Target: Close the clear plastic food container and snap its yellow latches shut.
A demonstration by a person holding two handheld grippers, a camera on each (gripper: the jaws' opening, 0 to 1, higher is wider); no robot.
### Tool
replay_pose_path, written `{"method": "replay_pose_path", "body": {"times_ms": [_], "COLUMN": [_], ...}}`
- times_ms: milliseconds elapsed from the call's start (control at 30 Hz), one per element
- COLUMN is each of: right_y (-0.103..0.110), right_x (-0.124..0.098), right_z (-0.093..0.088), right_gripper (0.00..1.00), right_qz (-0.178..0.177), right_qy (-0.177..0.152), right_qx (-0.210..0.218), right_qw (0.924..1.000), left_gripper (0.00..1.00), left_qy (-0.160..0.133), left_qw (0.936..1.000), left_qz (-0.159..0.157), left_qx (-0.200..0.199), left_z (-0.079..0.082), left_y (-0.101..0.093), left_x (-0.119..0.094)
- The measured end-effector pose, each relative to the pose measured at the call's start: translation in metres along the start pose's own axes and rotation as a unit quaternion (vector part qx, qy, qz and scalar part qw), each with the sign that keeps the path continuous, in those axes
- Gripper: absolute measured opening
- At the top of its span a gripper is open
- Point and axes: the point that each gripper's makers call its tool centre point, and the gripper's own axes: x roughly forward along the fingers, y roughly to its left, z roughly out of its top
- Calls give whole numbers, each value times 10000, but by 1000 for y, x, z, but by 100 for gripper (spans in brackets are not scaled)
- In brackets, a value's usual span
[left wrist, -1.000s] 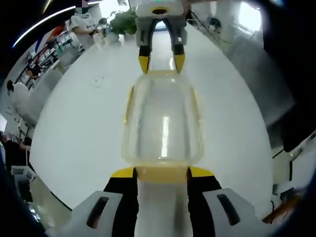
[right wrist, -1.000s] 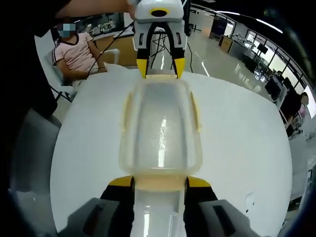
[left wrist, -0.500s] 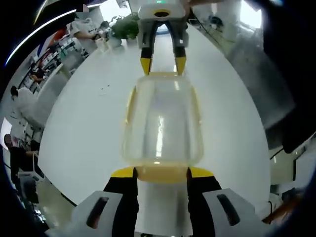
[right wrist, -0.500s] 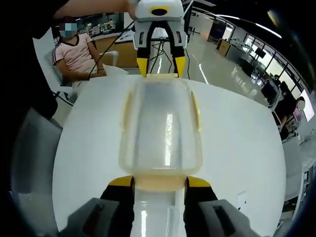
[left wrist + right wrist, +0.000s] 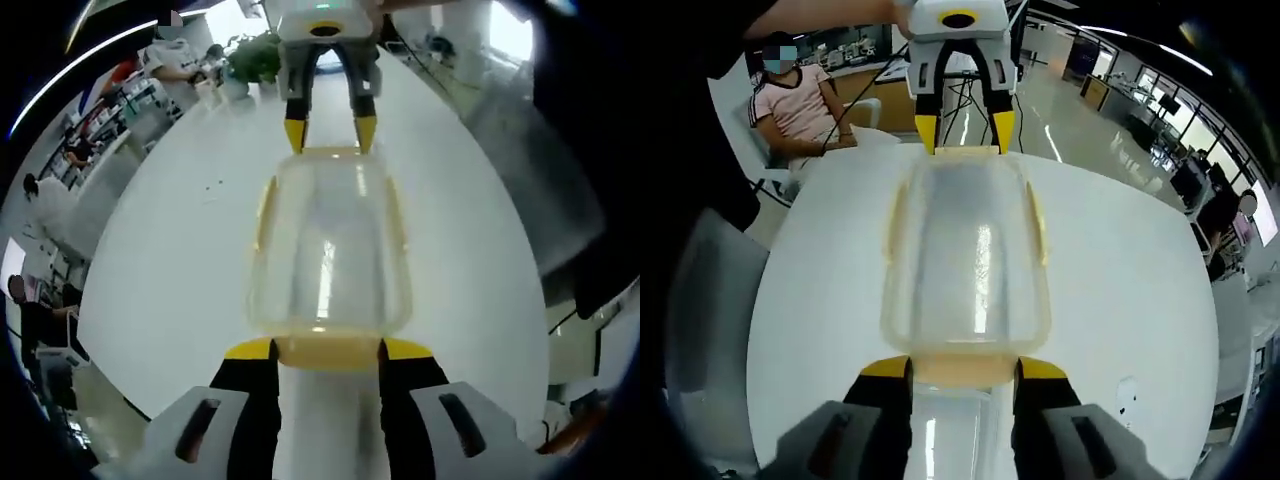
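Observation:
The clear plastic container (image 5: 328, 250) lies lengthwise between both grippers over the white round table (image 5: 160, 250), lid on, with pale yellow side latches (image 5: 264, 210) along its long edges. In the left gripper view, my left gripper (image 5: 328, 350) is shut on the near yellow end latch, and my right gripper (image 5: 328, 135) grips the far end. In the right gripper view the same container (image 5: 965, 250) runs from my right gripper (image 5: 963, 368), shut on its near end latch, to my left gripper (image 5: 963, 135) at the far end. Whether the container touches the table (image 5: 1120, 280) I cannot tell.
A seated person in a pink shirt (image 5: 790, 105) is beyond the table's far edge. A grey chair (image 5: 700, 290) stands by the table's left side. A potted plant (image 5: 250, 50) sits at the table's far rim, with other people (image 5: 35, 195) further off.
The background has shifted a little in both views while the container keeps its place between the jaws. Both grippers still hold its ends.

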Motion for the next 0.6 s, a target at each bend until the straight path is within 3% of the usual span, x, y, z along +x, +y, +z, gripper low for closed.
{"method": "replay_pose_path", "body": {"times_ms": [600], "right_y": [6], "right_x": [-22], "right_z": [-22], "right_gripper": [36], "right_qz": [-15], "right_qy": [-85], "right_qx": [-43], "right_qw": [10000], "left_gripper": [35], "left_qy": [115], "left_qw": [9999], "left_qz": [108], "left_qx": [-23], "left_z": [29], "left_y": [-7], "left_x": [5]}}
